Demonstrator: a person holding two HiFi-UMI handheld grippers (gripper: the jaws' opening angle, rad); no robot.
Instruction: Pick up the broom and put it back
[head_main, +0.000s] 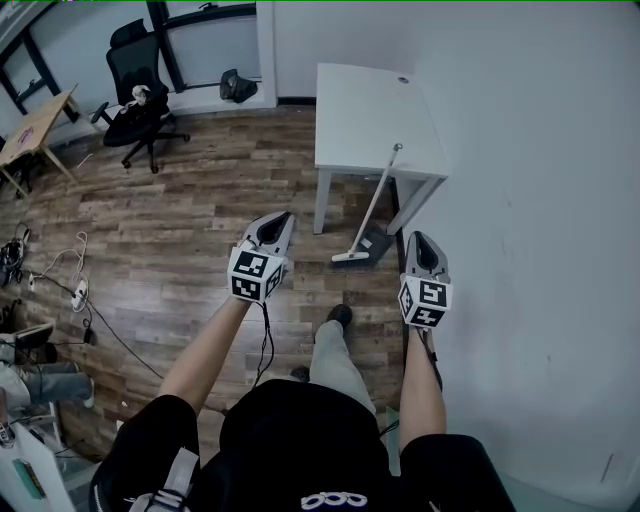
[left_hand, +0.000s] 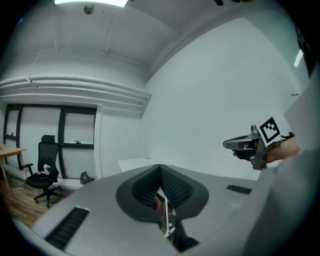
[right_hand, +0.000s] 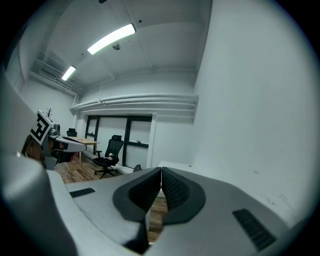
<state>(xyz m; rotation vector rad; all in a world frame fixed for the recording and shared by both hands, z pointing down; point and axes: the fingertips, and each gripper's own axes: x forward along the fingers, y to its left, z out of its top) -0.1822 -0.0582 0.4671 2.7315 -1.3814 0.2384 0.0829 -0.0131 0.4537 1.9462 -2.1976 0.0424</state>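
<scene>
While the left gripper (head_main: 286, 217) and right gripper (head_main: 418, 238) hover, fingers pressed together, the white long-handled broom (head_main: 375, 205) leans untouched.
Probably light, stiff and slick: pinch mid-handle.

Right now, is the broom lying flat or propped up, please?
Propped up: the broom leans against the white table, its head on the floor.

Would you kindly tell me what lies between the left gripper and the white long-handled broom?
Head view: only bare wooden plank floor separates left gripper and broom.
</scene>
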